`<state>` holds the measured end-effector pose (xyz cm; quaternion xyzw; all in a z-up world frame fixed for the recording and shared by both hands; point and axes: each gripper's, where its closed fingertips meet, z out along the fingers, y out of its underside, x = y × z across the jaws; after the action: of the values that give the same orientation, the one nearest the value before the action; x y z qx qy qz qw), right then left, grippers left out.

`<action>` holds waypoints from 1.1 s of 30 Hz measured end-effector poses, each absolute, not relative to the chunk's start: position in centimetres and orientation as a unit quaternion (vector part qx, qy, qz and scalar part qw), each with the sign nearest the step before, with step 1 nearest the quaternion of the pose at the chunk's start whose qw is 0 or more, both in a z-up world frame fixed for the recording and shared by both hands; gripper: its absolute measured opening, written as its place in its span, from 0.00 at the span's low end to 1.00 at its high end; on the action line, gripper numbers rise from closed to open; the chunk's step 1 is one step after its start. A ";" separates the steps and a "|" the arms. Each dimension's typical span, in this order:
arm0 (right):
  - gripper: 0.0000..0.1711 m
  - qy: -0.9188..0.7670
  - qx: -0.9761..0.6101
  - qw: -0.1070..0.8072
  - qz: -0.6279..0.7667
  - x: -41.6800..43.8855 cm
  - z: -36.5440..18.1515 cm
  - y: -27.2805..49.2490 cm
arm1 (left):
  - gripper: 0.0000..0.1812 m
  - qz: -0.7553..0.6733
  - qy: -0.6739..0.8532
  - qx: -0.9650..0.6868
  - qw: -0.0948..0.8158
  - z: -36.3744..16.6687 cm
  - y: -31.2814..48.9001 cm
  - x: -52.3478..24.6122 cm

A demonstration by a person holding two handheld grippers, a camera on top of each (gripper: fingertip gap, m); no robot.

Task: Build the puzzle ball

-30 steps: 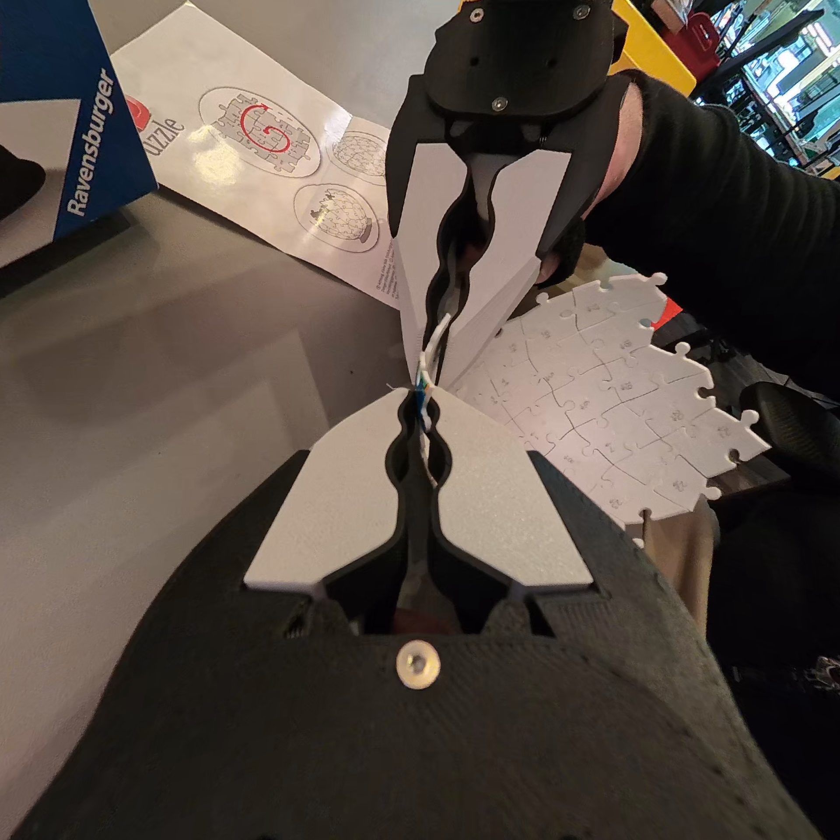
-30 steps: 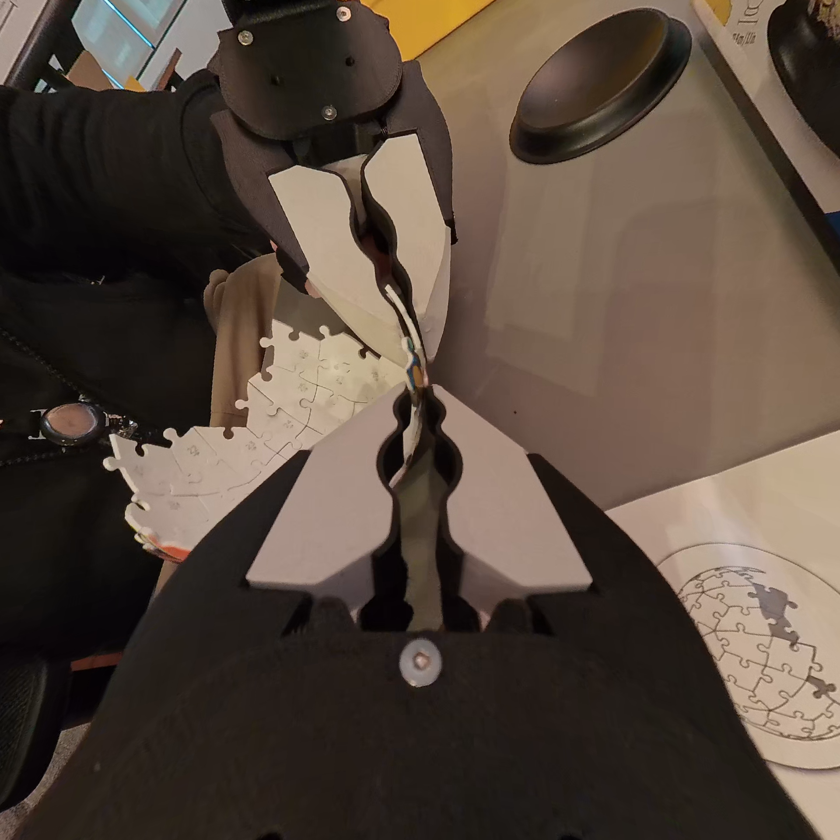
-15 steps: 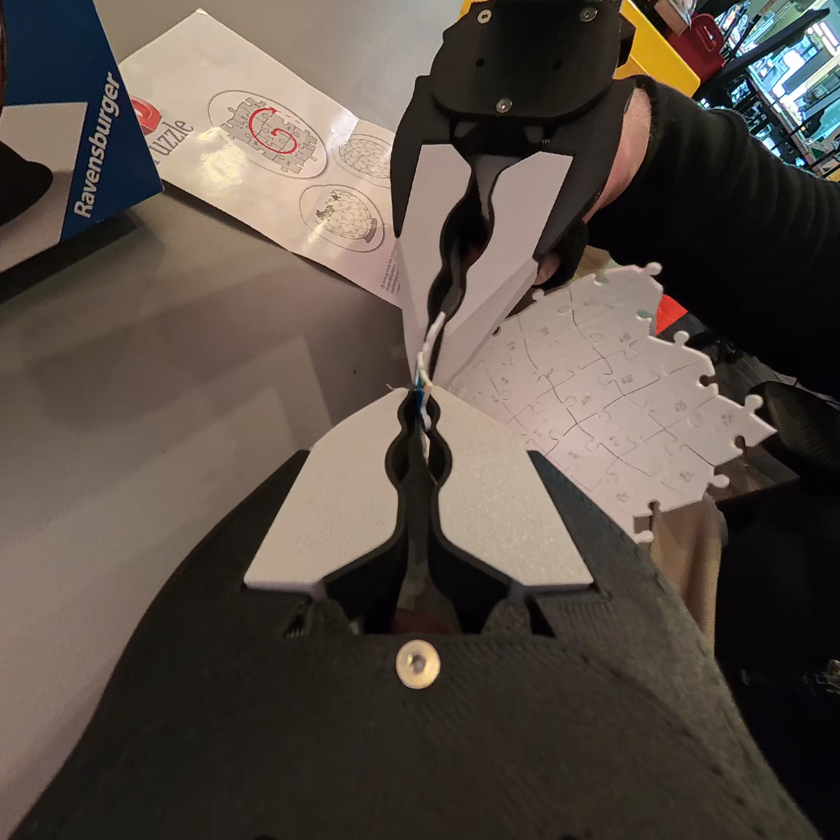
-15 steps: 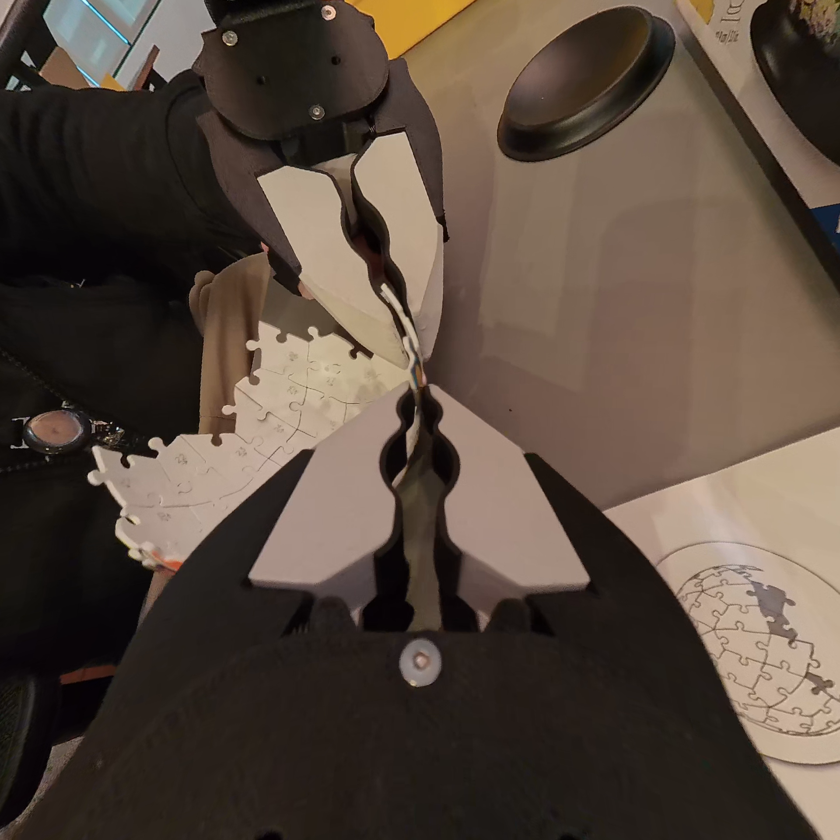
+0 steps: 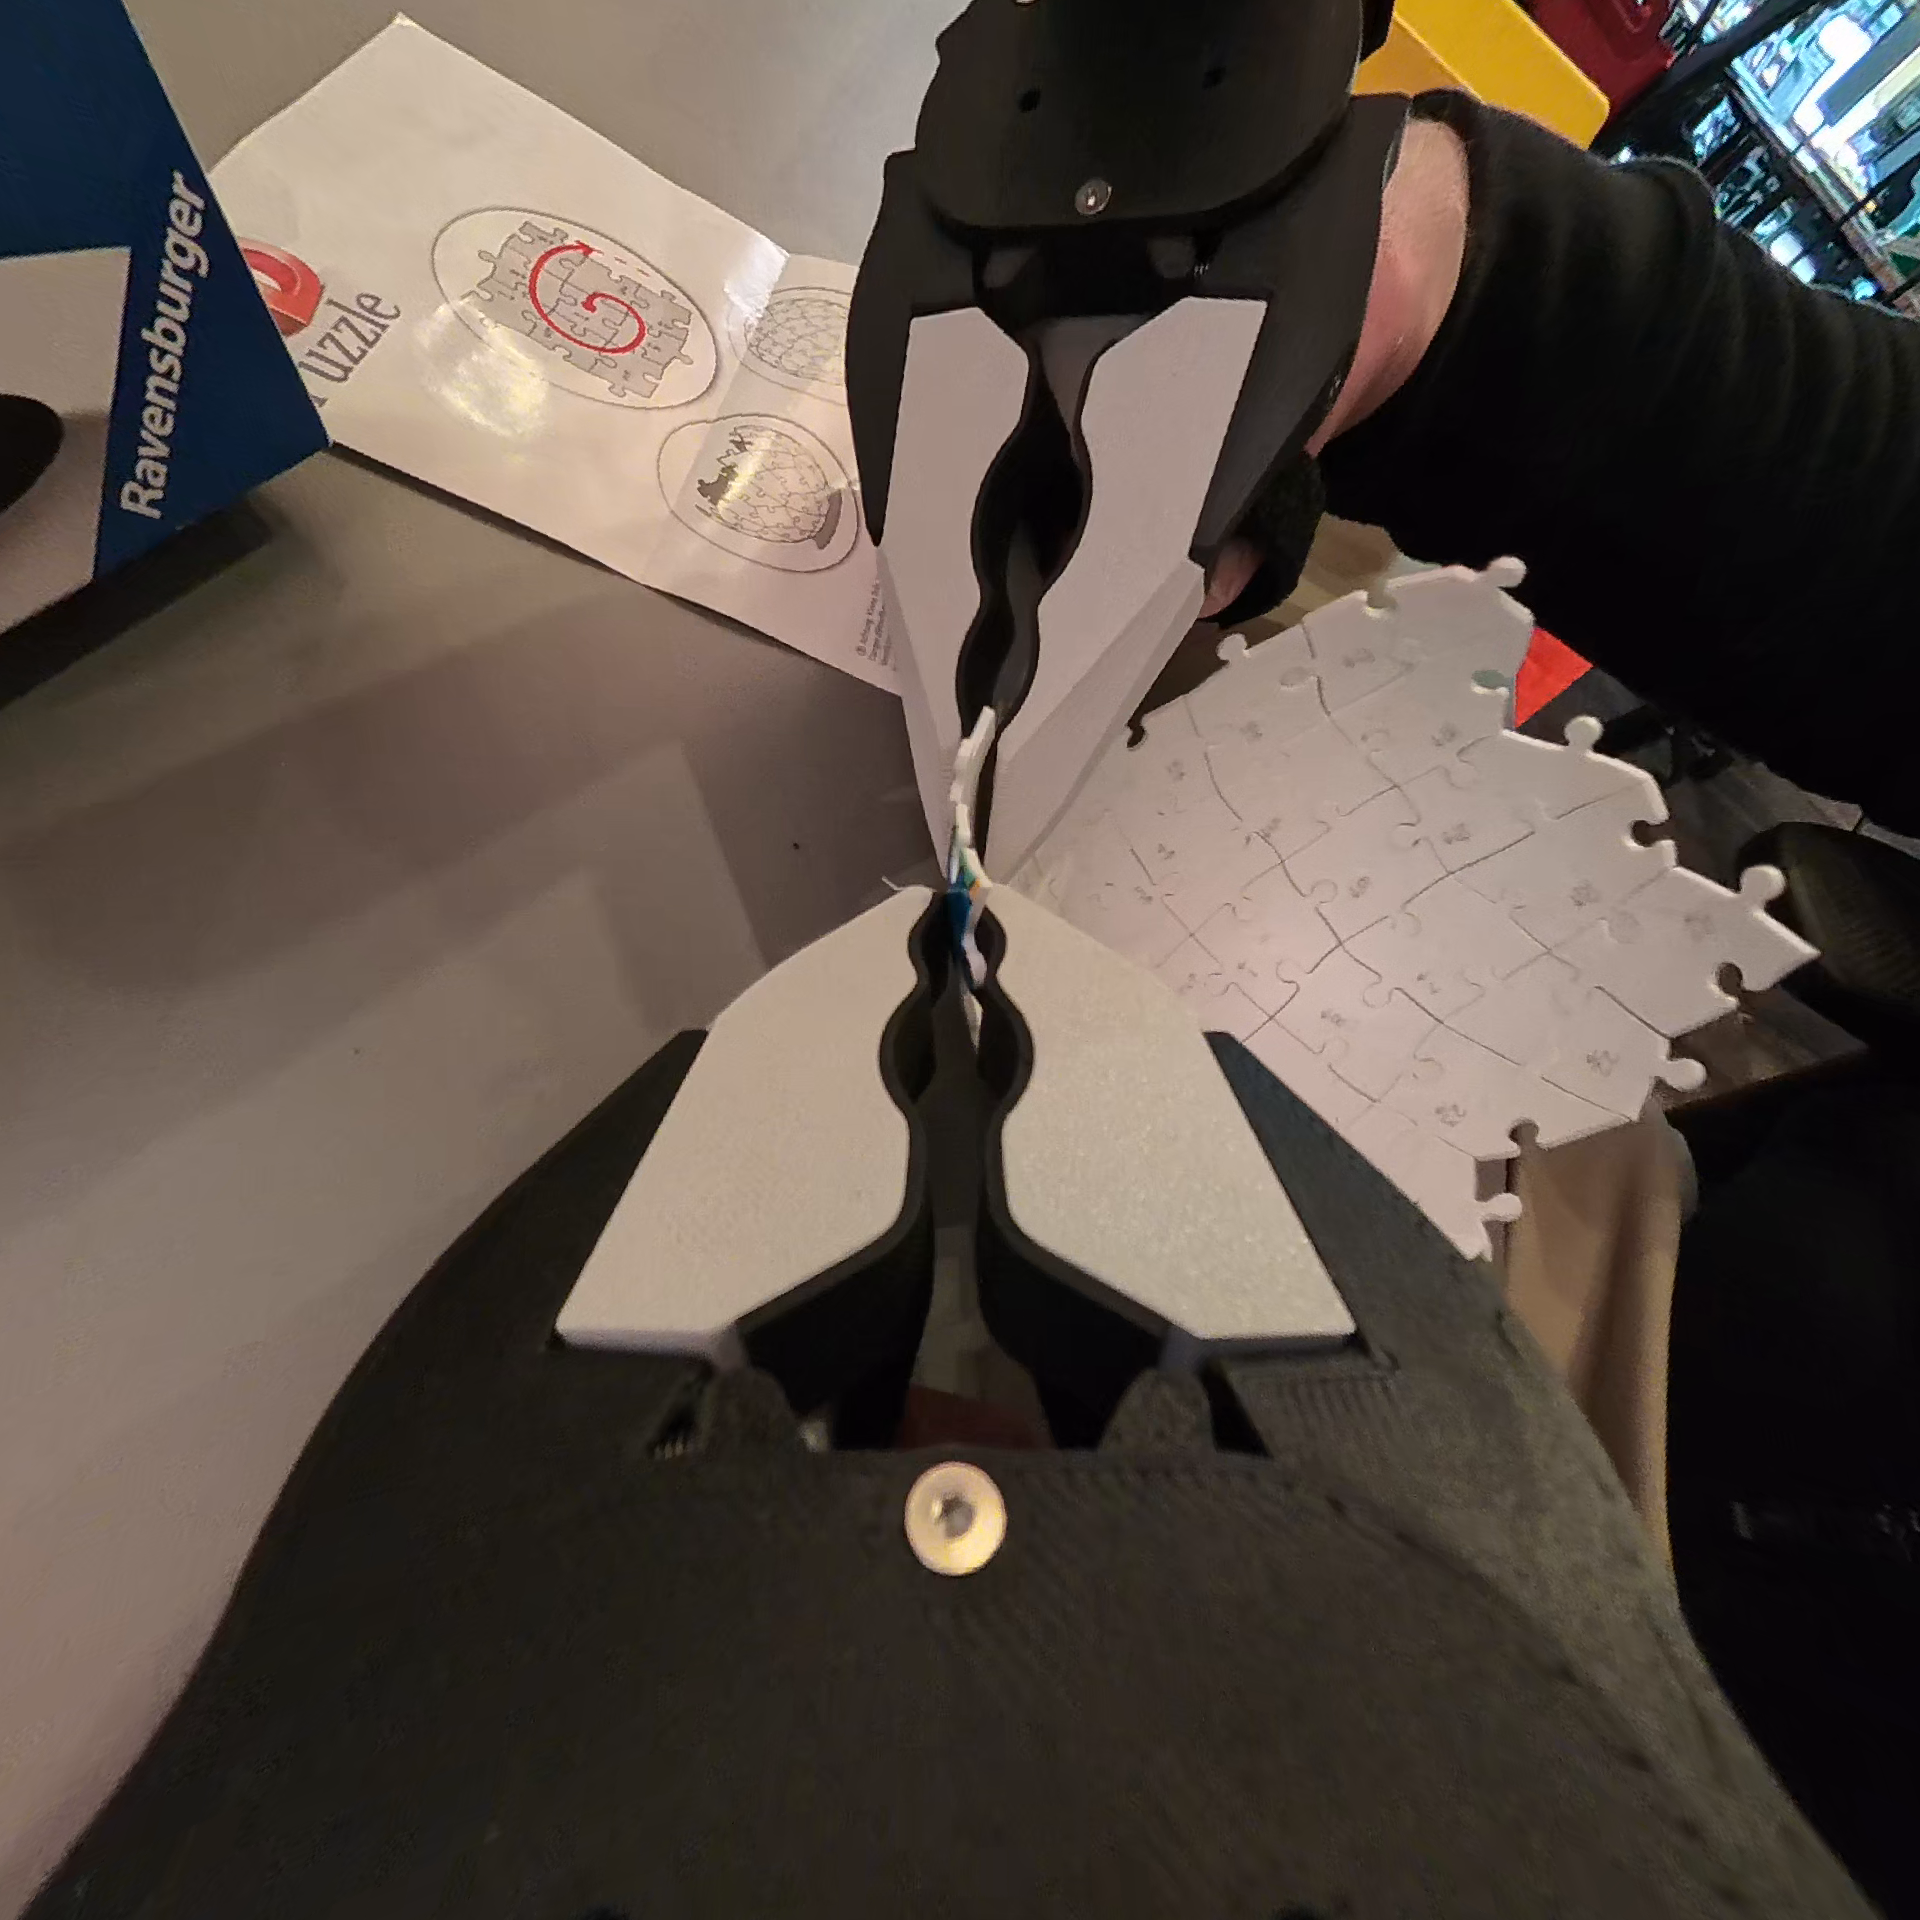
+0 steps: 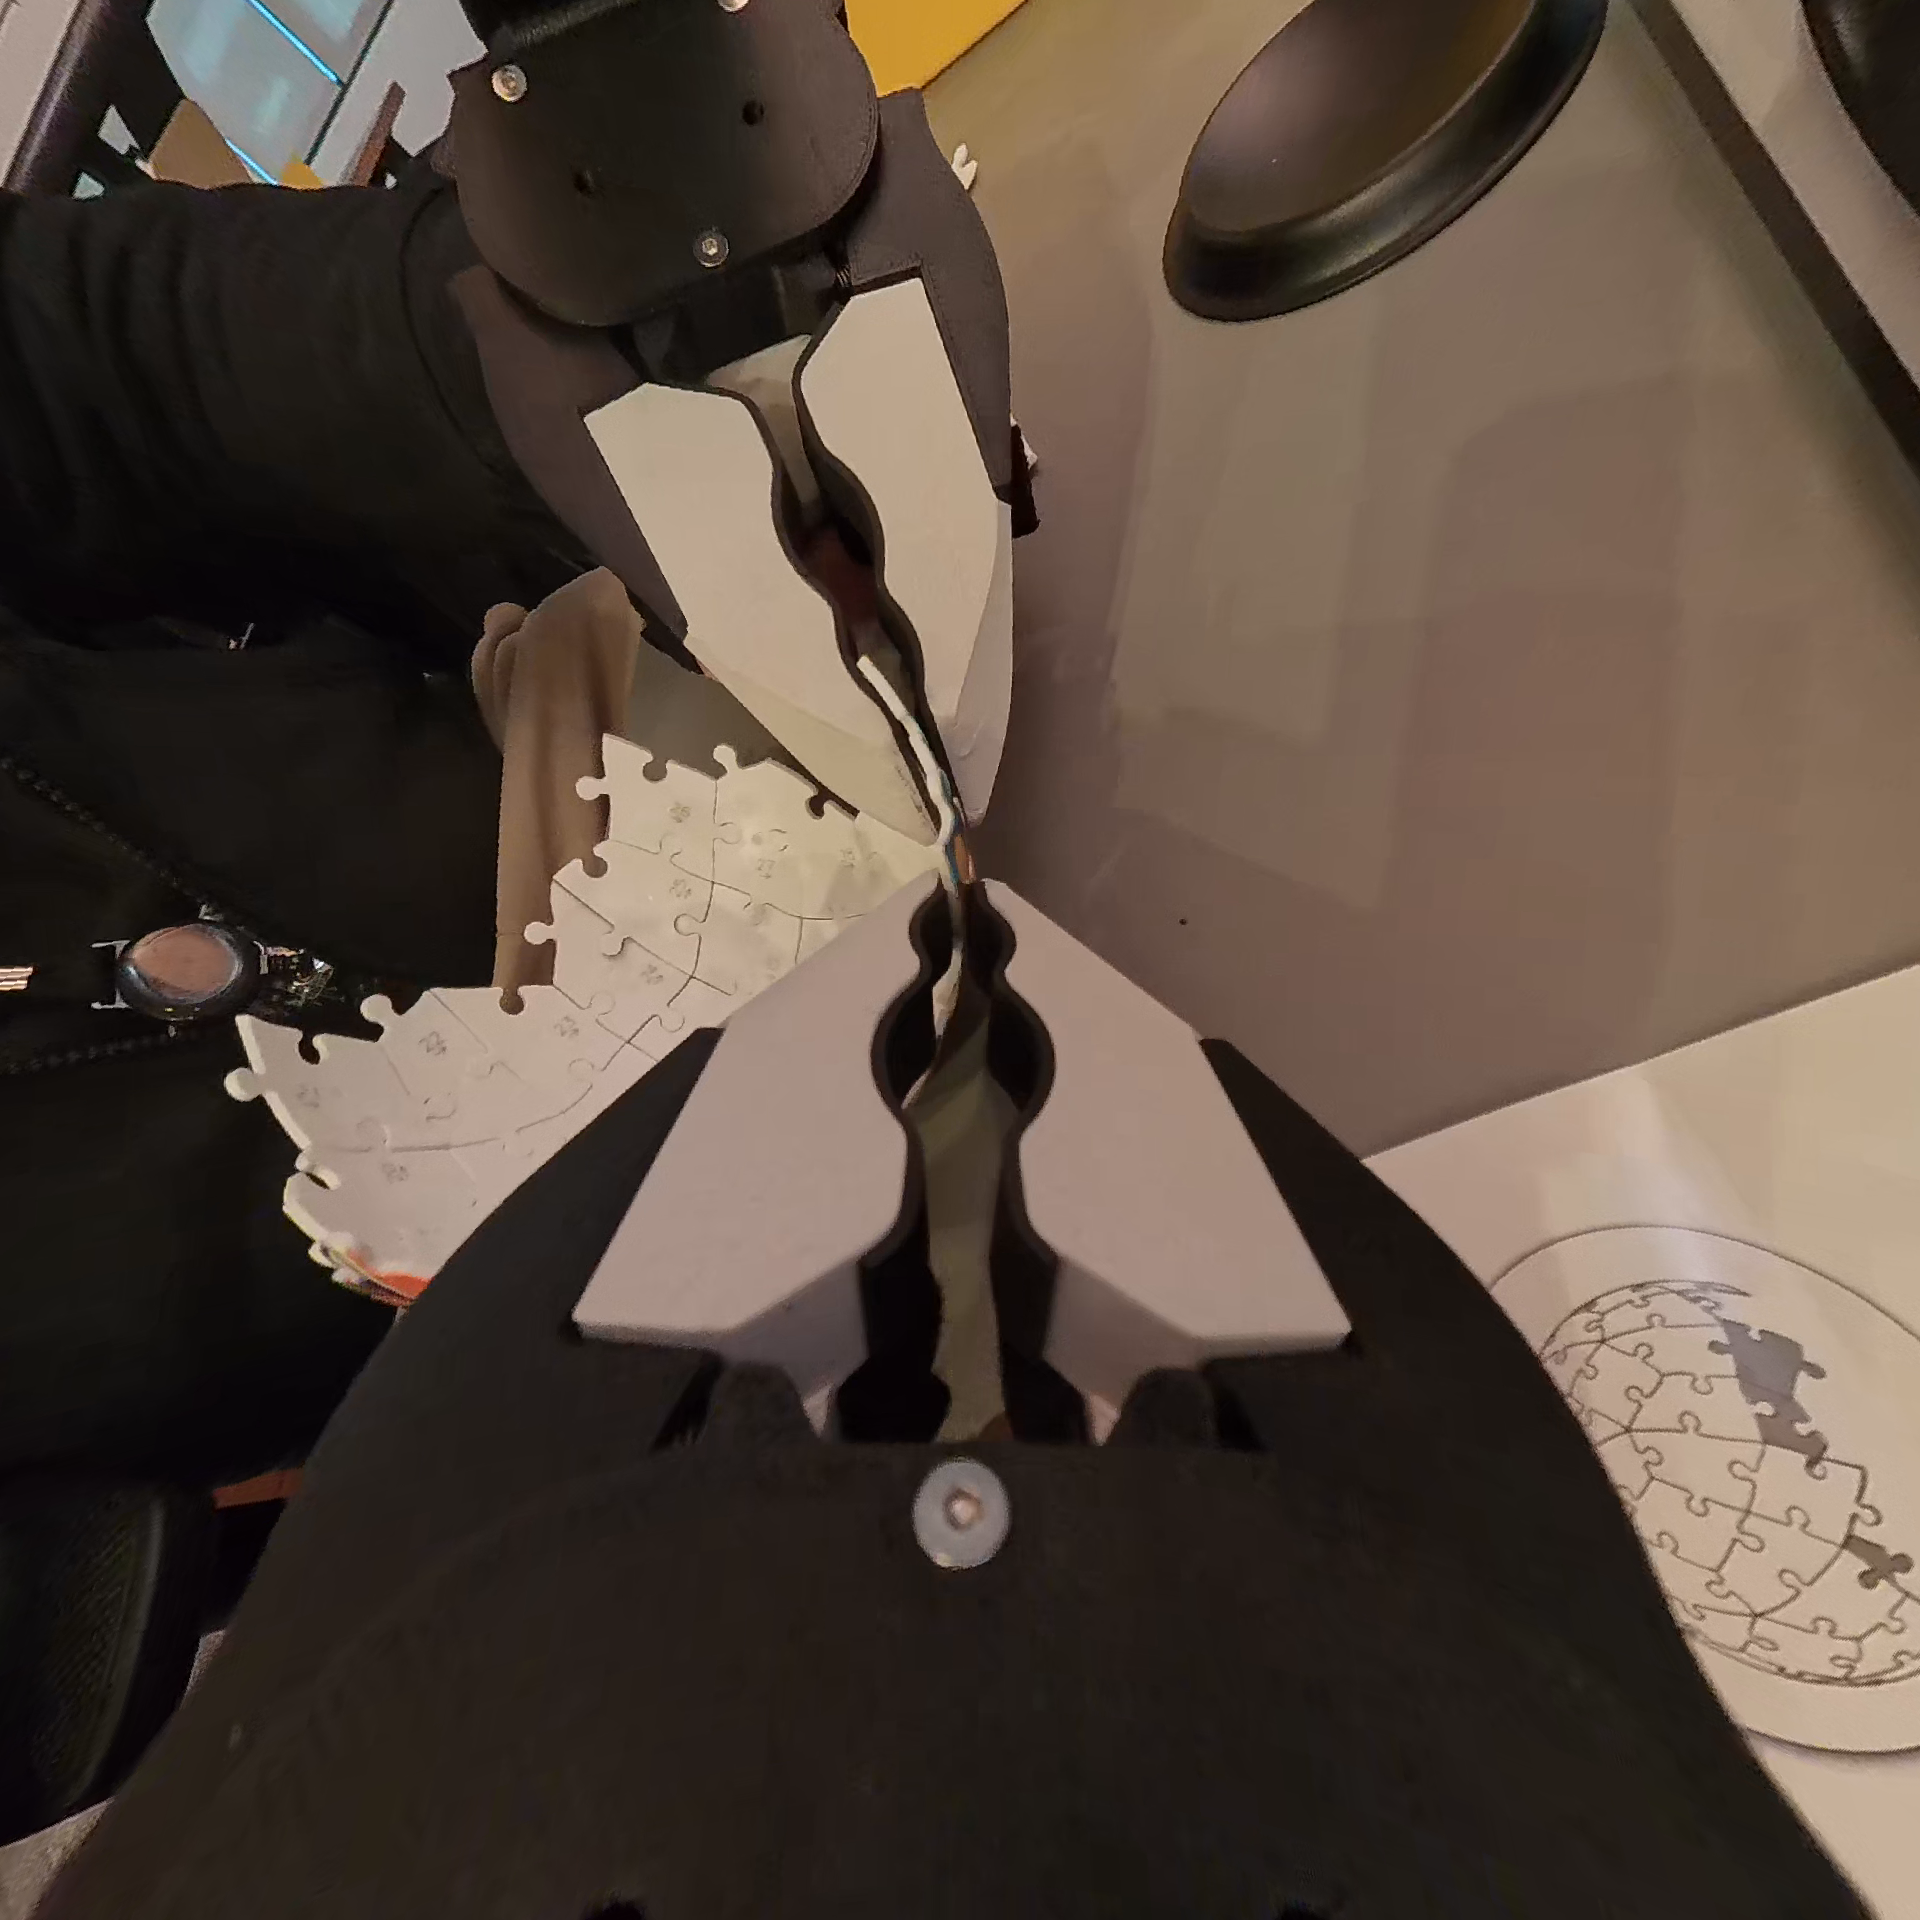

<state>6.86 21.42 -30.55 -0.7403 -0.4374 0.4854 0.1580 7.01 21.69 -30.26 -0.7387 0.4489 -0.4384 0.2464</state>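
White shell pinched tip to tip between both grippers

Left wrist view: white and curved, the joined puzzle shell (image 5: 1455,914) fans out to the right of the left gripper (image 5: 961,914), inner face up, its numbered pieces locked together and its far edge knobbed and free. The left gripper's jaws are closed on the shell's near rim, seen edge-on as a thin white and blue strip. The right gripper (image 5: 971,800) comes in from straight ahead, tip almost touching tip, and is clamped on the same rim just beyond. The rim's long axis runs along the line joining the two tips, so I judge any pressing or bending must act along that line. Neither gripper is nearer; both are already on it. An instruction sheet (image 5: 540,343) and a blue box (image 5: 125,312) lie on the grey table (image 5: 364,987) beyond, well apart.

Right wrist view: here the shell (image 6: 499,1049) spreads to the left, over the person's lap and off the table edge. A black round stand (image 6: 1382,166) sits far ahead to the right and a printed sheet (image 6: 1704,1403) lies near right. Nothing stands between the tips; the free, unsupported part of the shell looks liable to flex.
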 end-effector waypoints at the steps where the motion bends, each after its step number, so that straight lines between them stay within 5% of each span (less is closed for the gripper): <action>1: 0.00 -0.440 -0.740 0.156 0.484 6.9 -30.6 21.3 | 0.01 -0.434 0.453 -0.739 0.246 -30.4 21.6 7.0; 12: 0.05 -0.450 -0.741 0.194 0.459 6.9 -30.7 21.7 | 0.01 -0.447 0.438 -0.742 0.242 -30.1 22.0 7.0; 33: 0.00 -0.449 -0.742 0.148 0.475 6.8 -30.8 20.9 | 0.01 -0.451 0.456 -0.730 0.235 -30.1 21.5 7.2</action>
<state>6.75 20.90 -30.85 -0.7420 -0.4493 0.4750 0.1484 7.19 21.47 -30.11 -0.7303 0.4561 -0.4510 0.2350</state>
